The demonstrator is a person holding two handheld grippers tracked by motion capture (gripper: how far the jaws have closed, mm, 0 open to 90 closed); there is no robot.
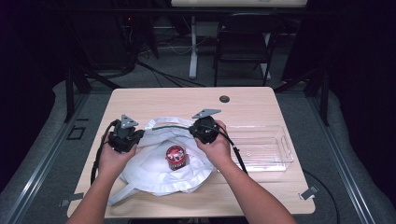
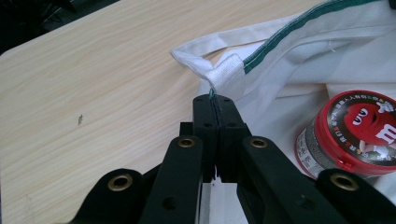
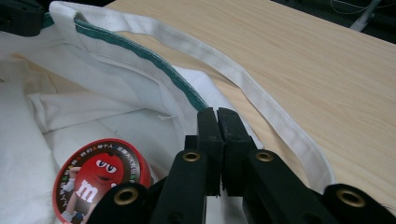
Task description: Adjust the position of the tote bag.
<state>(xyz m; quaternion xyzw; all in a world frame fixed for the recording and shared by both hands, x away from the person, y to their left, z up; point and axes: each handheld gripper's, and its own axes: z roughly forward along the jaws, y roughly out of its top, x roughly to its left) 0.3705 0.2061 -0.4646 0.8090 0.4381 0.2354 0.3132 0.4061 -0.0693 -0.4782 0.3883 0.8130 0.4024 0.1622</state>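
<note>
The left gripper is sitting at the left side of the white cloth bag, and its jaws are pressing together on the bag's green-trimmed rim. In the left gripper view the two black jaws are meeting with a sliver of cloth pinched between their tips, and the bag's folded corner and handle end are rising just beyond them.

The right gripper is holding the opposite side of the same rim. In the right gripper view its jaws are likewise closing flat on the fabric right where the green edge runs down to them, and the white handle strap is curving past on the right of the jaws, lying on the wooden table.

Between the two grippers the bag's mouth is being held open. A round candy tin with a red lid is standing upright inside it, nearer the person than both grippers and roughly midway between them. Seen from the left gripper, the tin is lying just to the right of the jaws; seen from the right gripper, it is sitting low and to the left of the jaws.

A clear plastic tray is resting on the table just beyond the right gripper, on the side away from the bag.
</note>
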